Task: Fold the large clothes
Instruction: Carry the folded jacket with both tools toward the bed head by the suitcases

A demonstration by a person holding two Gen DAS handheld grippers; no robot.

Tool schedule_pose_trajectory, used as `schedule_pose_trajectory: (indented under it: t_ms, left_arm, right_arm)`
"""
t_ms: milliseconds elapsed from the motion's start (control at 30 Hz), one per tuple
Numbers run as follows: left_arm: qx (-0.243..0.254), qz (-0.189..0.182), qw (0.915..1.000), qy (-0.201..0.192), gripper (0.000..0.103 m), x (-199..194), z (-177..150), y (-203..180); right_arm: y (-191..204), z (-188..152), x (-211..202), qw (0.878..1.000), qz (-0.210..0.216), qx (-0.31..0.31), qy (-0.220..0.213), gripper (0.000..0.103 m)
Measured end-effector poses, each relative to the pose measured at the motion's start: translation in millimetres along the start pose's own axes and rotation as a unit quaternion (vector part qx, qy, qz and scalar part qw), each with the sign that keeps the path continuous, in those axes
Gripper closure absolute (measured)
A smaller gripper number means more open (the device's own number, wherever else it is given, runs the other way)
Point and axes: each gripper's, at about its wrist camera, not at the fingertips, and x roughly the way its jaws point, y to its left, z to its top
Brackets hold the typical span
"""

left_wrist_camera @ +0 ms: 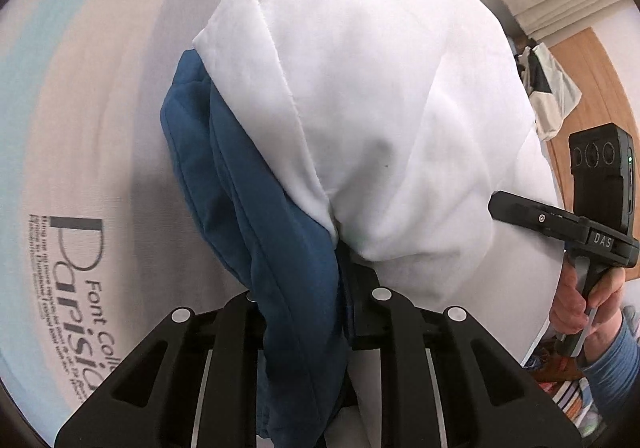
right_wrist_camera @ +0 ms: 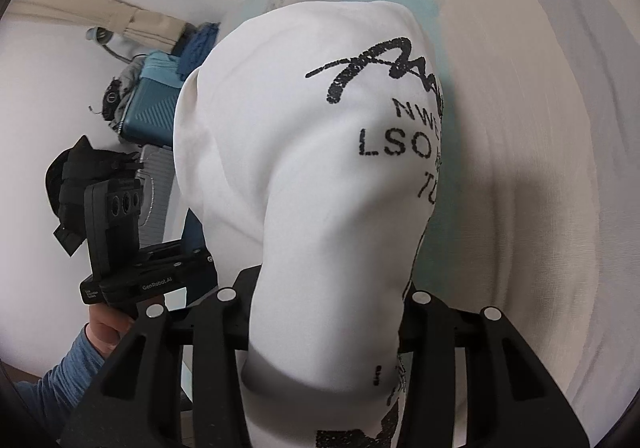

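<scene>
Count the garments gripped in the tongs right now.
2: a white printed garment runs through both tongs, right tongs and left tongs; a blue garment hangs from the left only. More may be hidden underneath.

Under me spreads a bed sheet (left_wrist_camera: pixel 80 152), pale cream with soft bands of light blue along one side. Dark lettering is printed on it, a large word beginning "Parisi" with small lines of text beside it, and more print near the far edge, too blurred for me to read. From my right-hand camera the same sheet (right_wrist_camera: pixel 540 168) shows cream with a blue-green streak. Whether the white garment (left_wrist_camera: pixel 380 108) rests on it I cannot tell.
</scene>
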Motion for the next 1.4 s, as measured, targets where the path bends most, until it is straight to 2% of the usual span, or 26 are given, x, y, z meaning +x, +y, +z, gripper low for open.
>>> schedule_pose_trajectory:
  t_ms: [133,367,500,667,800,933,1100,1133,1233,1400]
  left_arm:
    - [-0.002,0.020,0.9993,-0.031,0.087,-41,-9,-8]
    - [-0.029,0.078,0.9937,-0.076,0.087,-123,-32,-22]
    - [-0.043,0.103,0.9884,-0.103,0.087,-182,-44,-16]
    - [-0.040,0.141,0.9811,-0.126,0.087,-239,-47,2]
    - [-0.048,0.159,0.9764,-0.138,0.087,-278,-47,45]
    - [-0.047,0.167,0.9750,-0.138,0.087,-302,-43,93]
    - [-0.055,0.169,0.9747,-0.136,0.087,-327,-34,168]
    - [-0.056,0.169,0.9750,-0.134,0.087,-337,-35,196]
    - [-0.063,0.165,0.9762,-0.126,0.087,-342,-29,250]
    - [-0.065,0.160,0.9788,-0.109,0.087,-319,-16,318]
  right_arm:
    - [28,3,-12,1.000,0.012,-0.024,-0.009,0.062]
    - [125,14,-30,0.992,0.042,-0.122,-0.012,0.063]
    - [182,23,-37,0.984,0.060,-0.169,-0.009,0.063]
    - [246,37,-25,0.977,0.081,-0.195,-0.015,0.063]
    - [304,48,5,0.974,0.088,-0.210,-0.017,0.063]
    - [353,54,43,0.972,0.082,-0.220,-0.018,0.063]
    - [402,65,111,0.974,0.078,-0.212,-0.008,0.063]
    - [407,65,121,0.974,0.076,-0.212,-0.005,0.063]
    - [422,70,163,0.976,0.069,-0.204,-0.003,0.063]
    - [440,85,241,0.981,0.046,-0.189,0.016,0.063]
